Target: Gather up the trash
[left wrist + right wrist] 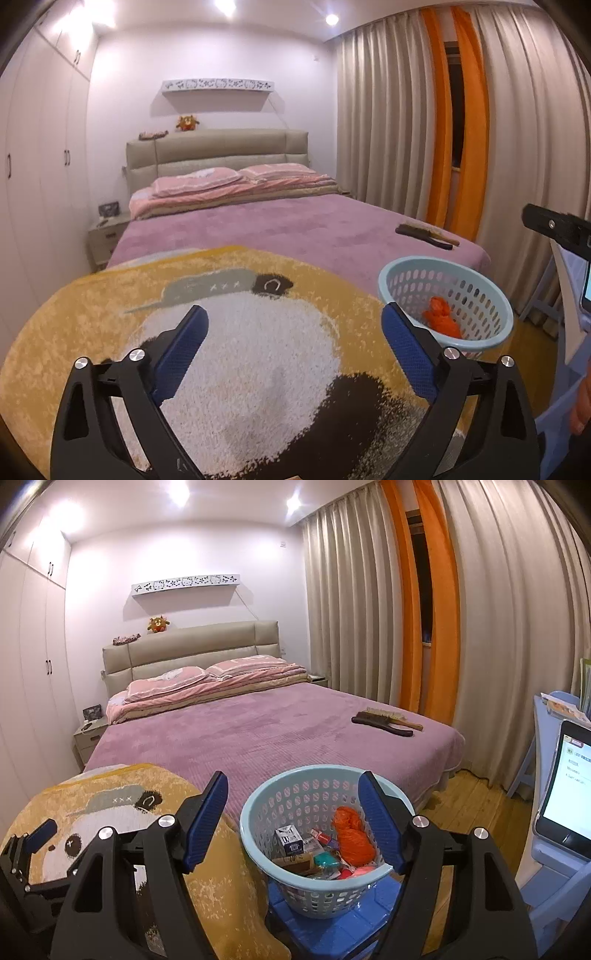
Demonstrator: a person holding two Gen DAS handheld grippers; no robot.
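Observation:
A light blue perforated basket (258,834) stands on a blue stool (332,934) at the foot of the bed. It holds an orange crumpled bag (352,840), a small white box (290,840) and several other wrappers. My right gripper (293,794) is open and empty, hovering above the basket. My left gripper (295,325) is open and empty over the yellow panda blanket (258,369); the basket (476,291) with the orange bag (439,317) lies to its right. The left gripper also shows in the right wrist view (33,843).
A purple bed (258,731) fills the middle, with a brush (388,720) and a dark comb near its right edge. Curtains hang at the right. A tablet (569,790) stands on a light blue chair at far right. Wardrobes line the left wall.

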